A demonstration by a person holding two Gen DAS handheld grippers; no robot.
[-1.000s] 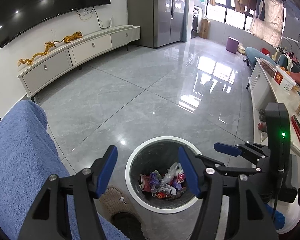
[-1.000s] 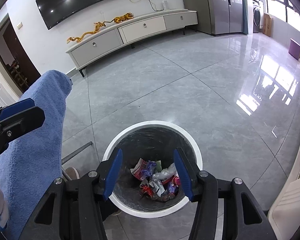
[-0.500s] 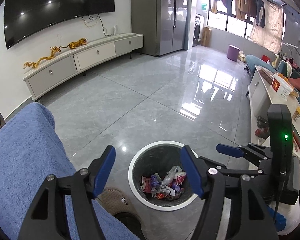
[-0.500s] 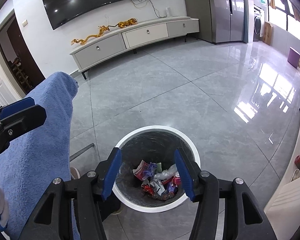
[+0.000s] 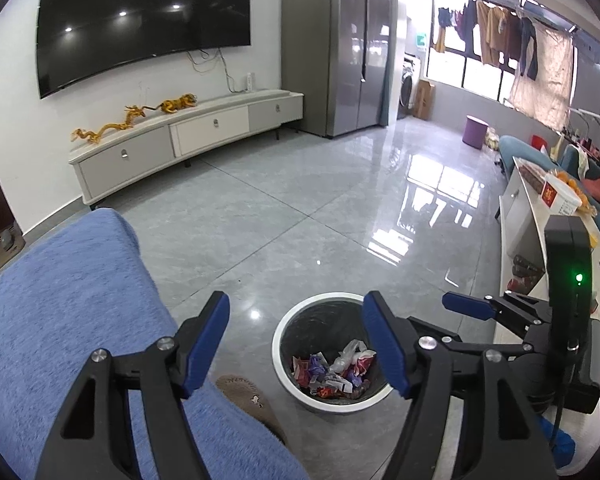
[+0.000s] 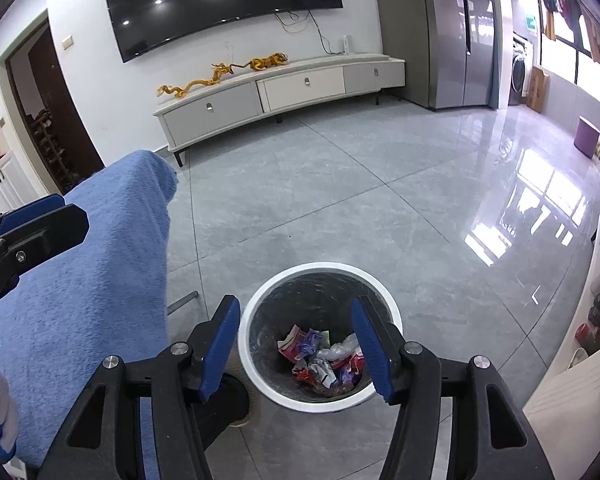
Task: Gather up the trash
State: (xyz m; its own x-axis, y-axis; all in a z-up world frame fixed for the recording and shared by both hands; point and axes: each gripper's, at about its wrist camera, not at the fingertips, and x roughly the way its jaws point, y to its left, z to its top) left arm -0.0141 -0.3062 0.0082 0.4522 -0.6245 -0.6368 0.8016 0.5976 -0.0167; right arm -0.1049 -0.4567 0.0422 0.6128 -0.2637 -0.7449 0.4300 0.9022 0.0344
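I am looking down and forward along each gripper's fingers, from above the floor. Both wrist views are sharing the white-rimmed bin, blue cloth and TV wall. My left view is catching the right gripper at its right edge; my right view, the left gripper at its left.

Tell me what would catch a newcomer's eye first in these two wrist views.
First the white-rimmed trash bin on the grey tiled floor, low in the middle of both views, with crumpled colourful wrappers at its bottom. The left gripper stands open and empty above it; the right gripper is empty too, its jaws opening. To the left lies a blue towel-like cloth, and a big dark TV hangs on the far wall.
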